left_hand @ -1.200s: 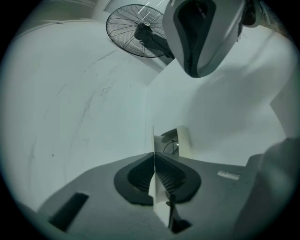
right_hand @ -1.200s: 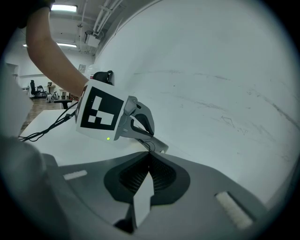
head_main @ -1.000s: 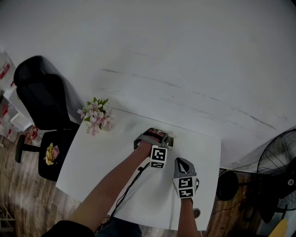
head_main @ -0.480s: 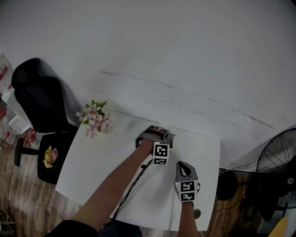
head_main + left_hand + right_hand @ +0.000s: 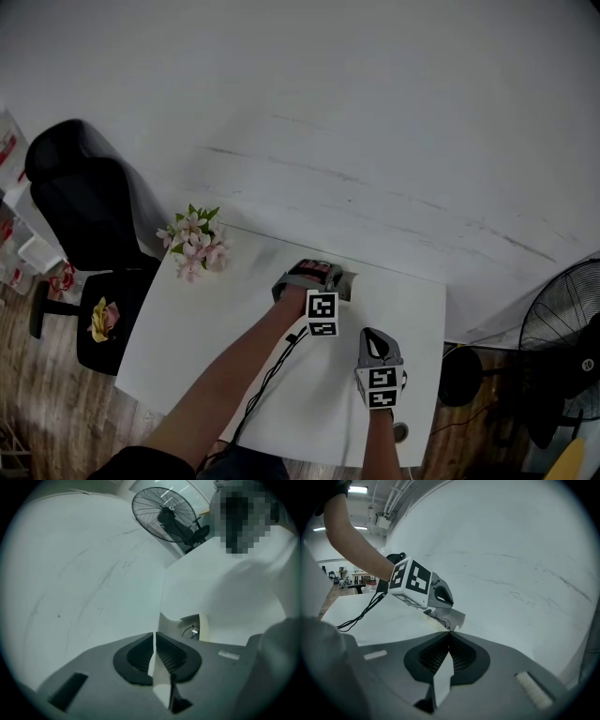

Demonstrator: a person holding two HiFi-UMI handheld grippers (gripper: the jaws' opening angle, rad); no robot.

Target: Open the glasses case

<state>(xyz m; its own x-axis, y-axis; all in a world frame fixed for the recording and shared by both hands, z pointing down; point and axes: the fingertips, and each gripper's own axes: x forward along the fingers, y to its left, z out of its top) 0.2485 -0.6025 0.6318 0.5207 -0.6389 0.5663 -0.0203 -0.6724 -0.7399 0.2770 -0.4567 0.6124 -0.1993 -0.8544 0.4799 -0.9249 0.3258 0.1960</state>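
The grey glasses case (image 5: 185, 626) lies near the far edge of the white table (image 5: 216, 328), lid up, with wire glasses (image 5: 191, 632) inside. In the right gripper view the case (image 5: 452, 617) sits just under the left gripper (image 5: 446, 602). My left gripper (image 5: 154, 637) hovers just short of the case and to its left. Its jaws are parted by a thin slit with nothing between them. In the head view it (image 5: 321, 272) covers most of the case (image 5: 343, 282). My right gripper (image 5: 449, 637) is shut and empty. It stays nearer me (image 5: 369, 337), apart from the case.
A bunch of pink flowers (image 5: 195, 246) lies at the table's far left corner. A black chair (image 5: 80, 202) stands left of the table, and a floor fan (image 5: 562, 328) is on the right. A cable (image 5: 272, 367) trails from the left gripper across the table. The white wall is close behind the case.
The left gripper has rolled slightly at the case and kept its place. The right gripper has eased a little toward the near edge.
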